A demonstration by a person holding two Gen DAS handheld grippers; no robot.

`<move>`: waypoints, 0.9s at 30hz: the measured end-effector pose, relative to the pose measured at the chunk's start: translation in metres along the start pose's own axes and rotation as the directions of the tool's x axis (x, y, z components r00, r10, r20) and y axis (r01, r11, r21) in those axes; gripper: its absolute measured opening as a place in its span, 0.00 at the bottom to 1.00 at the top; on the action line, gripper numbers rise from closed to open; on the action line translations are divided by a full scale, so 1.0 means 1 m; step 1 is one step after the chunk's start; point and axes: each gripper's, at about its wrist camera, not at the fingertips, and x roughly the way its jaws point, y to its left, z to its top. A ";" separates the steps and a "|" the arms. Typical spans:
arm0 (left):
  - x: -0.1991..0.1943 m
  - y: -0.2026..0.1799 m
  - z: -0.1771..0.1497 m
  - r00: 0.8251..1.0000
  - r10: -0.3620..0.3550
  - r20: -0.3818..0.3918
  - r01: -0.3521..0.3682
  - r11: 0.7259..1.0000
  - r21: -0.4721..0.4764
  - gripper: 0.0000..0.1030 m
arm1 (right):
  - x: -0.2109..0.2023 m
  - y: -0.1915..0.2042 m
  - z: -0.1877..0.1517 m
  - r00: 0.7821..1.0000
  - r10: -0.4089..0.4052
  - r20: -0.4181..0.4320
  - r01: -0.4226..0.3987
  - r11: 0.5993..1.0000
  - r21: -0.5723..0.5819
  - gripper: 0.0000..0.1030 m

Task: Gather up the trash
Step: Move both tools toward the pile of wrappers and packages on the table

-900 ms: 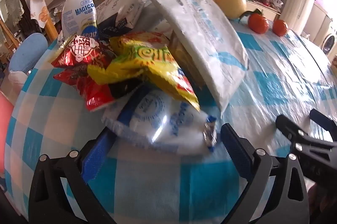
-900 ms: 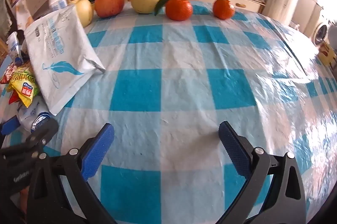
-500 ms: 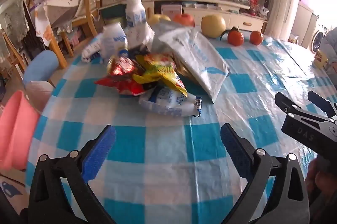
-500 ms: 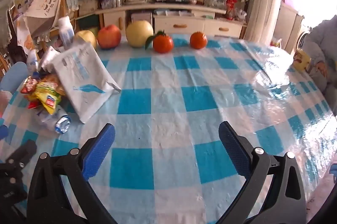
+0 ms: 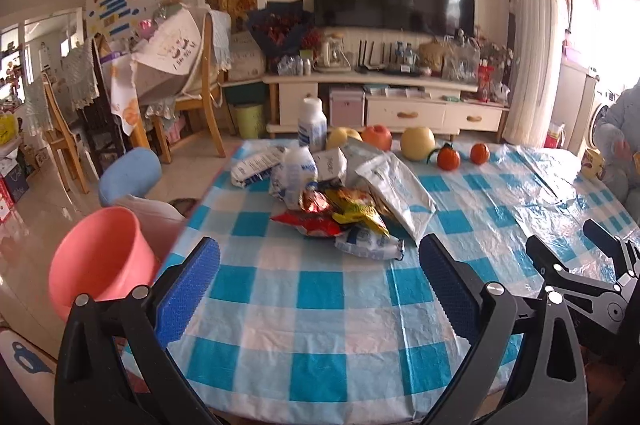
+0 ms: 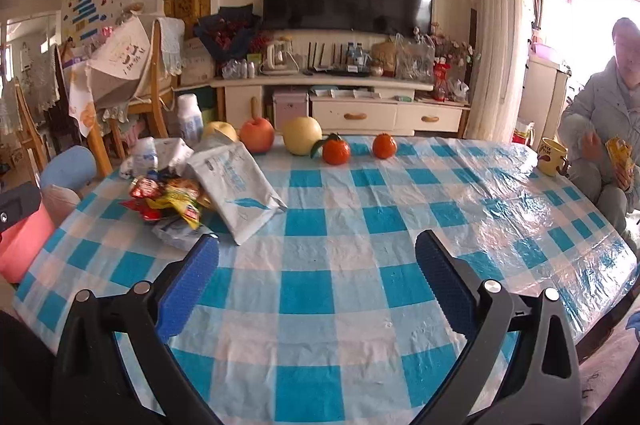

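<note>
Both my grippers, left gripper [image 5: 320,289] and right gripper [image 6: 318,285], have jaws wide apart, empty, well short of the wrapper pile [image 5: 344,221] on the table's [image 5: 320,305] far left. Pink bin [image 5: 100,257] sits off the left edge, probably to catch it.

The trash forms one loose pile on the left part of the table [image 5: 320,305]. Nearest lies a crumpled white-and-blue wrapper [image 5: 370,245], flat. Touching it on the far side are a yellow snack bag [image 5: 358,211] and a red snack bag [image 5: 310,223], both crumpled. To their right a large white mailer [image 5: 398,191] rests tilted against the pile. Further back lie more white wrappers [image 5: 294,171] and an upright white bottle [image 5: 312,125]. A pink bin [image 5: 100,257] stands left of the table, open end up.
</note>
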 end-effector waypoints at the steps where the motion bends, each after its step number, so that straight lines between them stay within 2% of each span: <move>1: -0.006 0.003 0.000 1.000 0.005 0.012 -0.005 1.000 -0.001 0.95 | -0.004 0.002 -0.003 1.000 0.005 0.013 -0.005 1.000 -0.001 0.96; 4: -0.020 0.012 0.001 0.999 0.016 0.040 -0.015 1.000 -0.016 0.95 | -0.018 0.011 -0.002 0.998 0.010 0.062 -0.009 1.000 -0.017 0.96; 9: -0.033 0.021 -0.001 0.998 0.018 0.058 -0.016 0.999 -0.042 0.95 | -0.035 0.020 -0.005 0.995 0.029 0.096 -0.026 0.999 -0.041 0.96; 16: -0.046 0.026 -0.005 0.996 0.023 0.082 -0.019 0.999 -0.047 0.95 | -0.046 0.025 -0.008 0.992 0.047 0.115 -0.041 0.998 -0.055 0.96; 27: -0.059 0.020 -0.008 0.993 0.041 0.111 -0.040 0.999 -0.019 0.95 | -0.053 0.029 -0.008 0.991 0.014 0.135 -0.004 0.997 -0.075 0.96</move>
